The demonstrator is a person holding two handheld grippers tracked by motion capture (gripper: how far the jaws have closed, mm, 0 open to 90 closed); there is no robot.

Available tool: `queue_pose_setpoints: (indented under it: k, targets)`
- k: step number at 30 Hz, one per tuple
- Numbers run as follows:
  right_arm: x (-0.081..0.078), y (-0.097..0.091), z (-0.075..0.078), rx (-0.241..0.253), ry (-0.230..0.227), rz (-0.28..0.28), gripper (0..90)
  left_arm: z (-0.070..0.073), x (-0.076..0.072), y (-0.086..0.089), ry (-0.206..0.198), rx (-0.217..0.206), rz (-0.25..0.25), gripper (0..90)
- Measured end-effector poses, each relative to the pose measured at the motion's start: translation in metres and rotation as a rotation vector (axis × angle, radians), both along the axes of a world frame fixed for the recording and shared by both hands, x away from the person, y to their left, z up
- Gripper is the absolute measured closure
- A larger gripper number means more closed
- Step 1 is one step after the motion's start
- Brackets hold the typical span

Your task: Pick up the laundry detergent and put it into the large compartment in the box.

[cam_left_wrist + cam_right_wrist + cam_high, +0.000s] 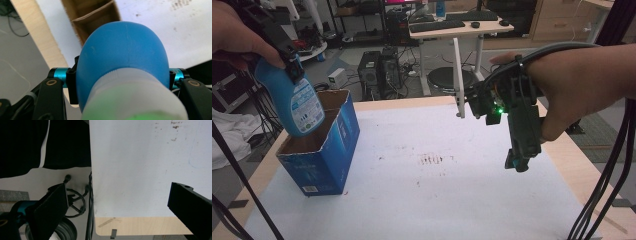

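Setting: white-covered wooden surface (472, 200) with faint reddish stains near its middle; an office with desks and computer towers lies beyond the far edge.
Box: open blue cardboard box (324, 160) with a brown inside stands at the left of the surface, near its left edge; the left gripper view shows a cardboard divider inside it.
Bottle: blue plastic bottle with a printed label (294, 102) hangs tilted, base down, just over the box's open top and not yet inside it.
Left claw (120, 75): closed around the bottle's upper part, just below its pale cap, one jaw on each side.
Right claw (120, 202): jaws wide apart and holding nothing, raised over the right side of the surface near the right edge.
Step, as I judge it: lowering the bottle into the box. Straighten the bottle first, centre its base over one compartment, and keep it off the divider and the thin rim.
Room: the middle and near surface is bare; the box leaves little margin at the left edge, so avoid pushing it leftward.
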State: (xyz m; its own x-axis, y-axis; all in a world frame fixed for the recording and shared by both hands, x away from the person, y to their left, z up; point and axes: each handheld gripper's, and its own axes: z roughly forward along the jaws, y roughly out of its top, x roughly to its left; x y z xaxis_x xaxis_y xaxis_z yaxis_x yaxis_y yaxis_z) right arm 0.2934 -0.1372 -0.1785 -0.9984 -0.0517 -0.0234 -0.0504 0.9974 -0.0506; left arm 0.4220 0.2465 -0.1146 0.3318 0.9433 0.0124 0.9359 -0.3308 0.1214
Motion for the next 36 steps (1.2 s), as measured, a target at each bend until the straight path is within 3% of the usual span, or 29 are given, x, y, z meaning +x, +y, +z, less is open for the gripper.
queue_pose_setpoints:
  k: [8,17,27,32,36]
  targets:
    - [0.001,0.002,-0.002,-0.005,0.007,-0.018,1.9,-0.015,0.009,0.007,0.02,-0.018,0.046,38.6]
    - [0.005,0.002,-0.005,-0.003,0.011,-0.01,2.0,-0.046,0.017,0.008,0.054,-0.018,0.037,38.6]
    - [0.007,0.003,-0.008,-0.008,0.019,-0.014,2.0,-0.097,0.024,0.009,0.11,-0.02,-0.053,38.6]
    - [0.008,0.003,-0.011,-0.013,0.025,-0.018,2.0,-0.115,0.025,0.008,0.12,0.015,-0.136,38.6]
    - [0.01,0.003,-0.013,-0.006,0.029,-0.02,2.0,-0.128,0.026,0.008,0.128,0.018,-0.2,38.6]
